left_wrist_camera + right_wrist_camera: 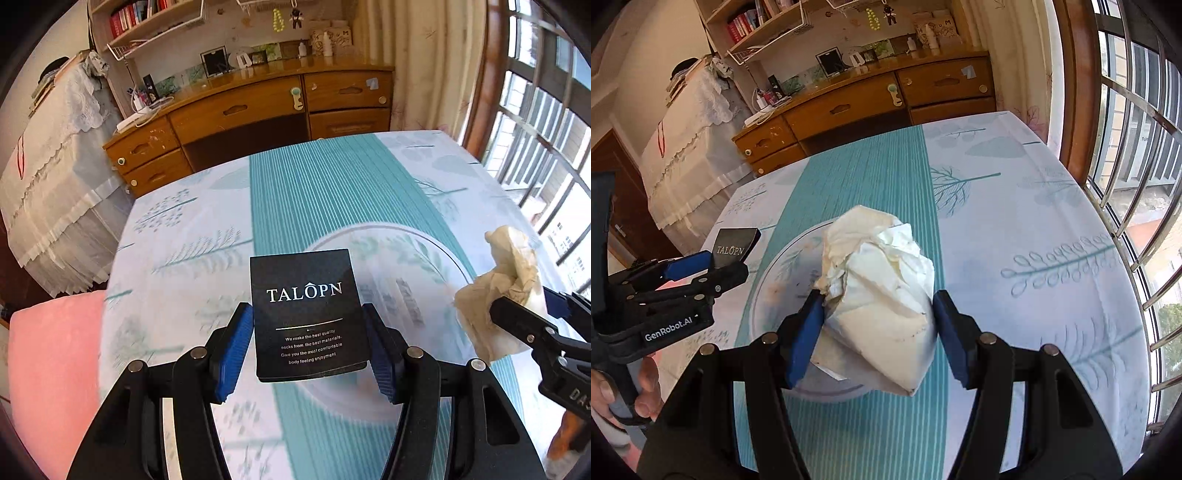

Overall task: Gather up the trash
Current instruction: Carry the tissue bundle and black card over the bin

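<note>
Both pieces of trash are off the bed (207, 236) and in my grippers, held over the teal-striped sheet with a round clear plate or tray (768, 295) under them; I can't tell exactly what that round thing is, and I see no bin in either view, so the drop target is unknown from here. Right gripper (879, 325) is clamped on the crumpled paper wad (882, 295): pads press into both flanks, bulk of the wad sticks out forward and up past the fingertips, one pointed corner hangs down below the pads. Left gripper (308, 347) is closed on the black TALOPN card (308, 314), pads on its two long edges, long axis running straight out along the fingers, printed face up toward the camera, about half of it beyond the tips. Key relation: the two grippers sit side by side, left one to the left of the right, wad and card near each other but apart, both pointing down-forward over the bed. My read: pickup step is done, transport comes next. Neither hand is obviously nearer a bin. Risk: the card is only edge-pinched, so it could pivot or slip if I swing fast; the wad looks secure.
</note>
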The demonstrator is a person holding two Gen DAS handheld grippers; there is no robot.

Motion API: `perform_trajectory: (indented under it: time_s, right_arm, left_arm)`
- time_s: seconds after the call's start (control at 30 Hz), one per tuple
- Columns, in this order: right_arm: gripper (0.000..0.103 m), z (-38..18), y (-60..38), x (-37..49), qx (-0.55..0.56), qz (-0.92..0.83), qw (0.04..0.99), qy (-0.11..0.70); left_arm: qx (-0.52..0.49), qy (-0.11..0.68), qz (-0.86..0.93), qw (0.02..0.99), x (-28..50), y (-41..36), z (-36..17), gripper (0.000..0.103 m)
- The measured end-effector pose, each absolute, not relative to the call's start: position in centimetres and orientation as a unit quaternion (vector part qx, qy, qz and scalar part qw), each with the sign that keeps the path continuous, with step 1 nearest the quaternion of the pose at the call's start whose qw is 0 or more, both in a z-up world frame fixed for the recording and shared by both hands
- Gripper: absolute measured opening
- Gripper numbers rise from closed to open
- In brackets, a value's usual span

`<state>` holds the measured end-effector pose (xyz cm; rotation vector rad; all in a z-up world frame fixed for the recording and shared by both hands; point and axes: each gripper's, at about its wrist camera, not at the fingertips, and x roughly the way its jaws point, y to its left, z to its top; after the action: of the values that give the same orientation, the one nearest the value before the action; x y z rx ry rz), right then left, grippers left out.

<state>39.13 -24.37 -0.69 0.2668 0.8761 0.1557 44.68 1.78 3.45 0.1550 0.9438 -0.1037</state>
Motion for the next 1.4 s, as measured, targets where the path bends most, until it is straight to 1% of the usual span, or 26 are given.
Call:
perform_trajectory:
  time_s: [0.4, 0.53, 0.63, 0.77, 0.87, 1.0, 1.1, 1.23, 1.4]
  right_arm:
    - [0.057, 8.9, -19.2, 17.7, 0.131, 0.141, 0.907, 0.375]
    - [0.057, 11.2, -17.0, 10.6, 0.118, 0.165, 0.912, 0.357]
    - [0.057, 11.6, -15.6, 5.9, 0.107, 0.182, 0.912, 0.353]
    - [0.057, 10.0, -14.1, 0.4, 0.101, 0.198, 0.906, 0.359]
    - [0.057, 7.1, -12.9, -2.7, 0.089, 0.202, 0.901, 0.373]
    - [0.057, 1.1, -12.6, -4.4, 0.087, 0.19, 0.888, 0.41]
    - [0.057, -3.9, -13.2, -5.0, 0.095, 0.17, 0.875, 0.443]
    - [0.057, -11.1, -14.6, -5.2, 0.115, 0.138, 0.853, 0.49]
    - [0.058, -19.4, -15.7, -4.4, 0.13, 0.109, 0.827, 0.536]
  left_arm:
    - [0.066, 0.404, -0.073, 0.91, 21.2, 7.3, 13.7, 0.059]
    - [0.053, 0.391, -0.086, 0.915, 13.3, 8.4, 14.8, 0.059]
    - [0.039, 0.394, -0.101, 0.913, 7.6, 9.1, 14.2, 0.059]
    - [0.015, 0.406, -0.117, 0.906, 1.4, 10.0, 11.4, 0.059]
    - [0.01, 0.412, -0.119, 0.903, -1.7, 9.6, 8.1, 0.059]
    - [0.005, 0.44, -0.127, 0.889, -4.3, 8.4, 2.3, 0.059]
    - [0.005, 0.473, -0.132, 0.871, -5.3, 6.7, -3.1, 0.059]
    - [0.007, 0.518, -0.133, 0.845, -5.2, 5.0, -10.6, 0.059]
    - [-0.01, 0.566, -0.12, 0.816, -3.9, 4.1, -18.5, 0.059]
